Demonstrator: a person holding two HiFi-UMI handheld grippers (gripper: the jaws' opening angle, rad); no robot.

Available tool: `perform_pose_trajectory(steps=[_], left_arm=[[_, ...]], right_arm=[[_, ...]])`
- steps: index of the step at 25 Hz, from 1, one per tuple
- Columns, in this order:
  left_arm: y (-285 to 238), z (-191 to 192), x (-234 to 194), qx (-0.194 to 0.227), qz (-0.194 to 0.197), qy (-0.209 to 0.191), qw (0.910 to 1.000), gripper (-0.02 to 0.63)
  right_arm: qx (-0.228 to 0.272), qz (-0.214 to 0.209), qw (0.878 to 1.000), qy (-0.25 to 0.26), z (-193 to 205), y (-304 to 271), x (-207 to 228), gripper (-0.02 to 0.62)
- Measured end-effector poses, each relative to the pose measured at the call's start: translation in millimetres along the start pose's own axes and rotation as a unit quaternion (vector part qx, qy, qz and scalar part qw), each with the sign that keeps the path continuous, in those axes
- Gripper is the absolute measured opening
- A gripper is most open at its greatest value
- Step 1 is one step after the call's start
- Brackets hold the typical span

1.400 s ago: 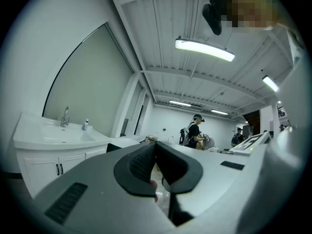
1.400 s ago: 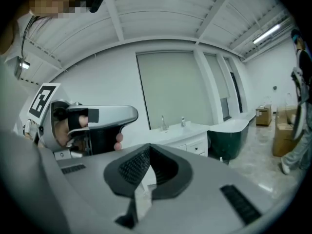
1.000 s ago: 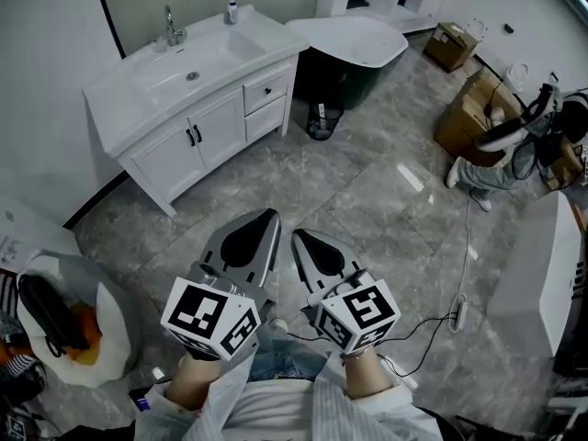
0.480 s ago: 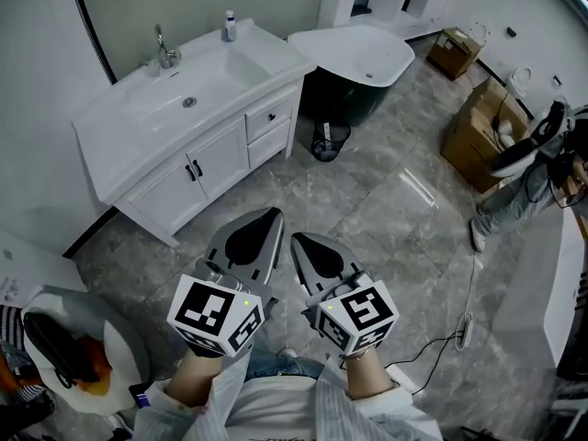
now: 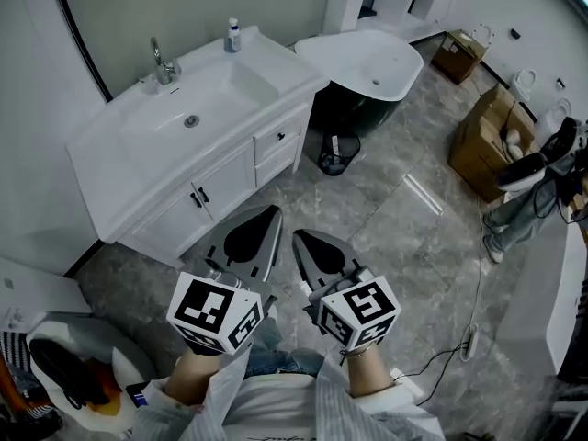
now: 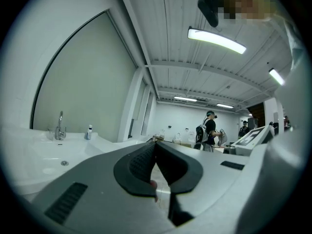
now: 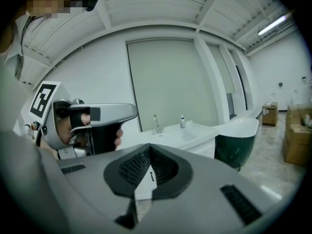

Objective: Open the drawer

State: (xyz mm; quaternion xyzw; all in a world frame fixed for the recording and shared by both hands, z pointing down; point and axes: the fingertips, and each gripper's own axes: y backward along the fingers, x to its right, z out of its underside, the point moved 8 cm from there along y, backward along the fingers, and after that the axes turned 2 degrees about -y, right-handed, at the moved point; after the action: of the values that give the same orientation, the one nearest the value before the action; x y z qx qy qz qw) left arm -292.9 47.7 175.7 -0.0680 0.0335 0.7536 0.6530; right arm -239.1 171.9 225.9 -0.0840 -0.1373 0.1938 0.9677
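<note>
Plainly, the drawers: upper drawer [image 5: 279, 137] and lower drawer [image 5: 276, 162] are stacked at the right end of the white vanity [image 5: 272, 62], under the countertop and just beside the cabinet doors [image 5: 225, 177]. Both fronts sit flush and each has a small dark handle.
Which one: the task does not say. The upper looks the easier reach for grippers held about level.
Left gripper [image 5: 266, 220]: jaws together at the tips, nothing between them. It is held low in front of the person, well apart from the vanity.
Right gripper [image 5: 303, 243]: jaws closed and empty, close beside the left one and aimed towards the vanity.
Progress: by the look of it, nothing is done yet. No drawer is out, no handle is touched, and bare floor lies between the grippers and the cabinet.
Left to do: probably close that gap, part one gripper's jaws, set them round a handle, clamp, and draw the front straight out.
Vanity top: a sunken basin [image 5: 197, 108] with a faucet [image 5: 161, 61] behind it and a small bottle [image 5: 234, 35] near the back edge.
Beside the drawers: a waste basket [image 5: 338, 152] stands on the floor near the vanity's right end, in front of a dark-sided bathtub [image 5: 367, 62]. It stands off to the side, so the pull path seems free.
Further out: cardboard boxes [image 5: 482, 136] stand by the right wall.
</note>
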Motion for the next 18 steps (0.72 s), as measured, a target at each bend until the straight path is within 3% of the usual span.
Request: perform_pose_trajectory(steps=[10, 18], left_arm=[[-35, 0, -41, -0.008, 0.016, 0.005, 0.9998, 0.017], [-81, 6, -67, -0.011, -0.01, 0.012, 0.9998, 0.017]], right_arm=[[-0.015, 0.028, 0.999, -0.012, -7, -46, 27, 0.009], [-0.025, 0.02, 0.999, -0.013, -16, -80, 76, 0.009]])
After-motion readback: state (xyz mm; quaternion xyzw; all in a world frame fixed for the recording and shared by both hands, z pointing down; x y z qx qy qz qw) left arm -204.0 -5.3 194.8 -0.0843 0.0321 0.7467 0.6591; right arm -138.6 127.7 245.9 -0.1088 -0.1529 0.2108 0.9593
